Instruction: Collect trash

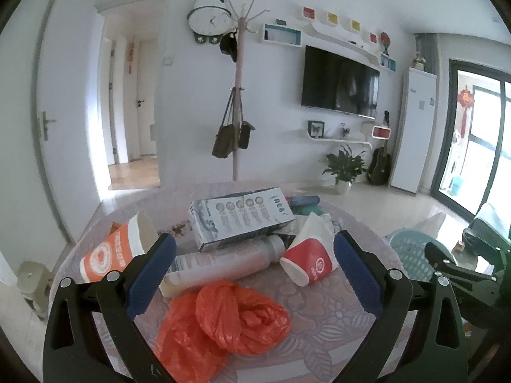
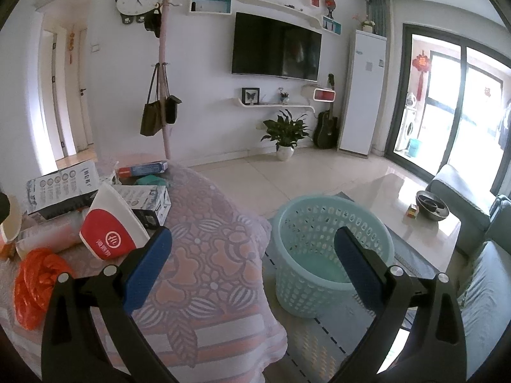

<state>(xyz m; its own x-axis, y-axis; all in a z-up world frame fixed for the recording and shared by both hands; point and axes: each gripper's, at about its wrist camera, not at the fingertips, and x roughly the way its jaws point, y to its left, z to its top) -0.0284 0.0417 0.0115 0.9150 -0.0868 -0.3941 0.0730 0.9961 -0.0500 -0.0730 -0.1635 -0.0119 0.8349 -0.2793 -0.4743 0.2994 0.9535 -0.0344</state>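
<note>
Your left tongs are spread wide, gripping nothing, above the crumpled orange plastic bag on the counter with its patterned pink cloth. Beyond the bag: clear plastic bottle lying flat, red paper cup on its side to the bag's right, orange paper cup to its left, printed white carton behind. Your right tongs are open too, empty, with the pale blue perforated plastic basket on the floor right of the counter.
</note>
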